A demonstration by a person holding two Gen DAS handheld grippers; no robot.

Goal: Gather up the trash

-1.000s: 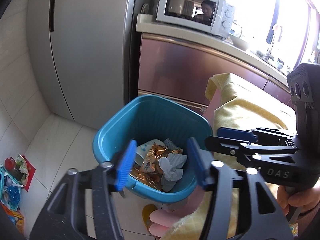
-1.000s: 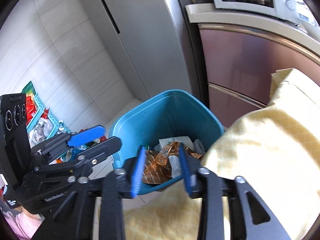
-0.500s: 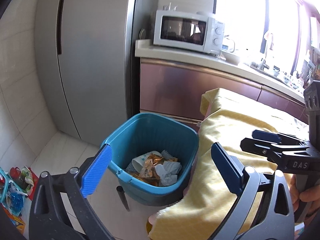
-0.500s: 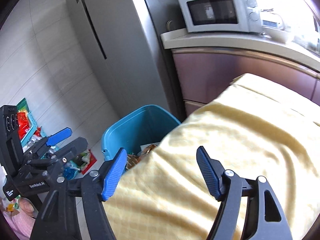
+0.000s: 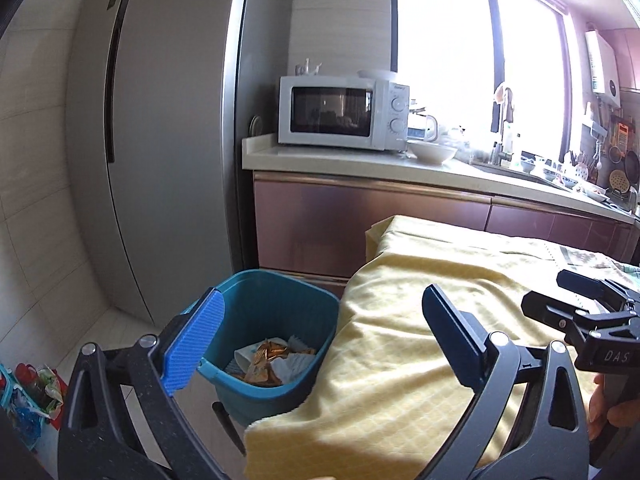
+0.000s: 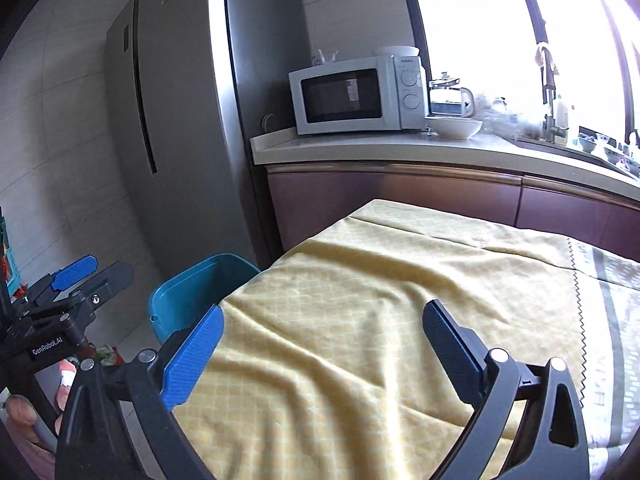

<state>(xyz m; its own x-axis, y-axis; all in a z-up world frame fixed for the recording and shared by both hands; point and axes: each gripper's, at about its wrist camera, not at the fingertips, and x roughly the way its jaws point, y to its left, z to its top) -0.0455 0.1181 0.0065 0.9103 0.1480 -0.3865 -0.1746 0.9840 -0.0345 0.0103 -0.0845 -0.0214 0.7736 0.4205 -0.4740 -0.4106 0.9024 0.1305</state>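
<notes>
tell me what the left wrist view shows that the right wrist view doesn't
Only the left wrist view looks into the bin, showing wrappers and tissue inside. Only the right wrist view shows the grey patterned mat at the cloth's edge clearly. Both show the yellow cloth, microwave, fridge, and open, empty fingers.

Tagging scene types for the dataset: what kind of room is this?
A home kitchen, almost certainly. A white microwave sits on a countertop beside a tall steel fridge, with a sink tap under the window. In front stand a cloth-covered table and a blue trash bin.
</notes>
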